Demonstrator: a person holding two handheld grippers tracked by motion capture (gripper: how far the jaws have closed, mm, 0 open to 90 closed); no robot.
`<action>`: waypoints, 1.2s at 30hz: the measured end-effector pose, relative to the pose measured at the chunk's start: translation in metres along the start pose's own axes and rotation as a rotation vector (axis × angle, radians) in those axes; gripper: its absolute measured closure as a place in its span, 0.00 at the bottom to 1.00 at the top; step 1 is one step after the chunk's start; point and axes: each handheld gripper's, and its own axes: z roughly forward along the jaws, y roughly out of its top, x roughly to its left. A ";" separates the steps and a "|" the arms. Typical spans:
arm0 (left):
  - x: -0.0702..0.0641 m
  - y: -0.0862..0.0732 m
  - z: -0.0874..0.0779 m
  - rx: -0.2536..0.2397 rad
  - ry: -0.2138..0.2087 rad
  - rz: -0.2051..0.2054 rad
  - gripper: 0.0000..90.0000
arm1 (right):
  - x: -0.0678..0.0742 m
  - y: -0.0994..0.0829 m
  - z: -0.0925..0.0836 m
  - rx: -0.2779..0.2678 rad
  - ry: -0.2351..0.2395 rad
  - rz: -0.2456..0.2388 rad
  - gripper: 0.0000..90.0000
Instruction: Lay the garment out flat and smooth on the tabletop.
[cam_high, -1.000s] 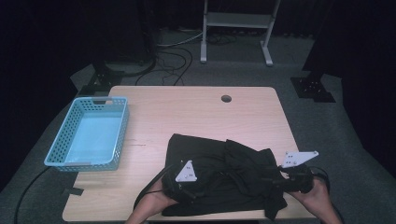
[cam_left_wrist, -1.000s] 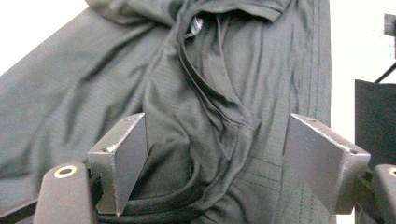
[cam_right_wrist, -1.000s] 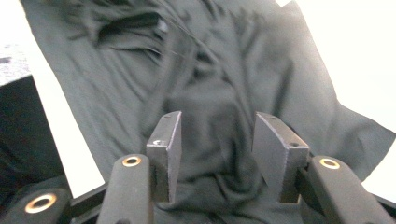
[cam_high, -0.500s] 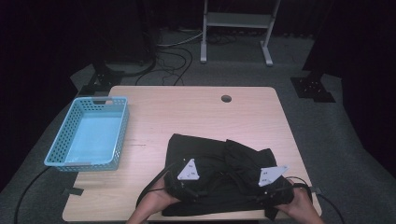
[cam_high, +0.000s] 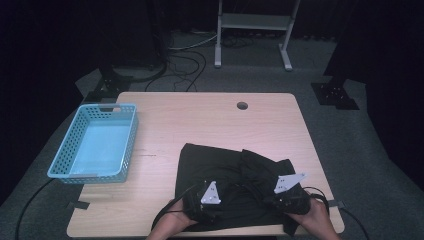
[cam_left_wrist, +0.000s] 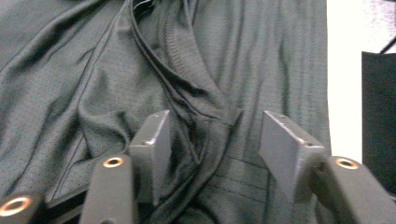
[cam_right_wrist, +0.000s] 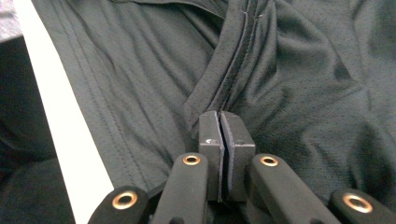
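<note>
At the near edge of the table (cam_high: 210, 120), lot one: black garment (cam_high: 225, 165), spread flat and rumpled, its hem reaching the table's near lip.

Grip, your right gripper (cam_right_wrist: 222, 135): jaws have just closed and stand clenched flat together at a raised seam fold; whether any cloth is caught between the pads you cannot tell from here. Risk: if only the seam's lip is pinched, it may slip free when you lift.

Grip, your left gripper (cam_left_wrist: 212, 140): jaws have just been closing and stand apart, a ridge of bunched cloth between them, pads not yet pressing. Risk: close too shallow and you catch one layer only, so the garment lifts lopsided or drags off the edge; close too deep and you gather both layers.

Condition of garment: fine mesh knit, thin and limp, stitched hems, creased in long folds; likely to stretch and slide.

Adjacent: blue basket (cam_high: 97, 145), well apart to the left.
</note>
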 end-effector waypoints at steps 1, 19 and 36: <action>0.000 0.000 0.001 -0.003 0.004 0.001 0.51 | 0.000 -0.001 0.000 -0.005 0.010 0.008 0.99; 0.005 0.007 -0.018 -0.075 0.065 -0.022 0.91 | -0.003 -0.001 -0.011 -0.130 0.113 0.095 0.99; 0.024 0.005 -0.031 -0.149 0.079 -0.157 0.92 | -0.005 0.016 -0.024 -0.260 0.199 0.144 0.99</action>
